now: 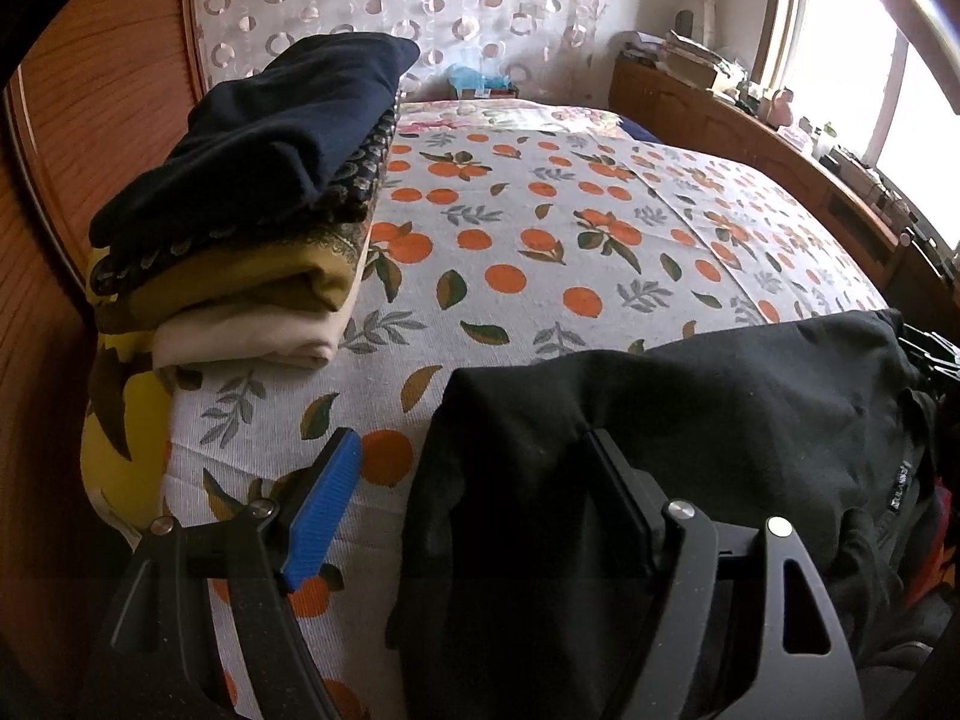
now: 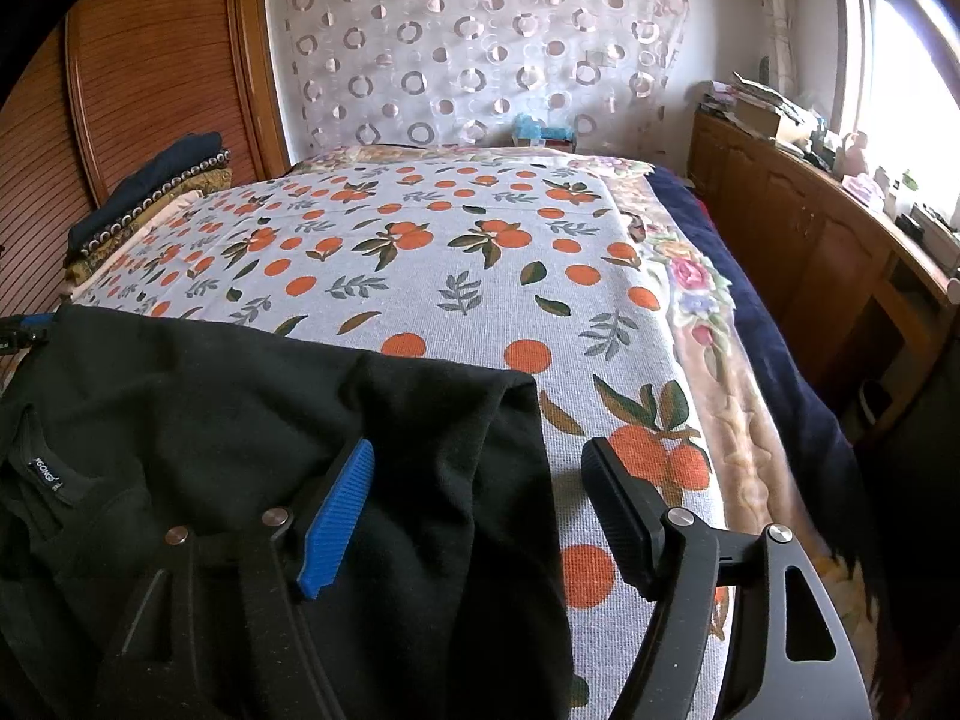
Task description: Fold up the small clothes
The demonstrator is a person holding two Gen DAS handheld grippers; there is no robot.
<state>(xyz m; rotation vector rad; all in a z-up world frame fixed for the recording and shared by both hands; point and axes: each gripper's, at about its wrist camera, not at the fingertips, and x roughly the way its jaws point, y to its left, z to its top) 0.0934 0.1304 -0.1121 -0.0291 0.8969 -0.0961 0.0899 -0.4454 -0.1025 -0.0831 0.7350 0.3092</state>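
Black top on bed, both grippers wide open, nothing gripped.

Top (image 2: 240, 420) lies at the bed's (image 1: 540, 240) near edge, collar label up, its outer edges between the jaws of each gripper. Left gripper (image 1: 474, 504) straddles one edge, right gripper (image 2: 480, 510) the other; pads don't press cloth. Risks, as I judge: soft limp knit, so a pinch may catch one layer only and the fold goes skewed; top sits close to the bed edge, a drag could pull it off; ribbed sheet may snag it. Stack (image 1: 252, 192) of folded clothes, far left of top: tall, soft, rounded, could topple if bumped. Pads: ribbed blue, matte black.
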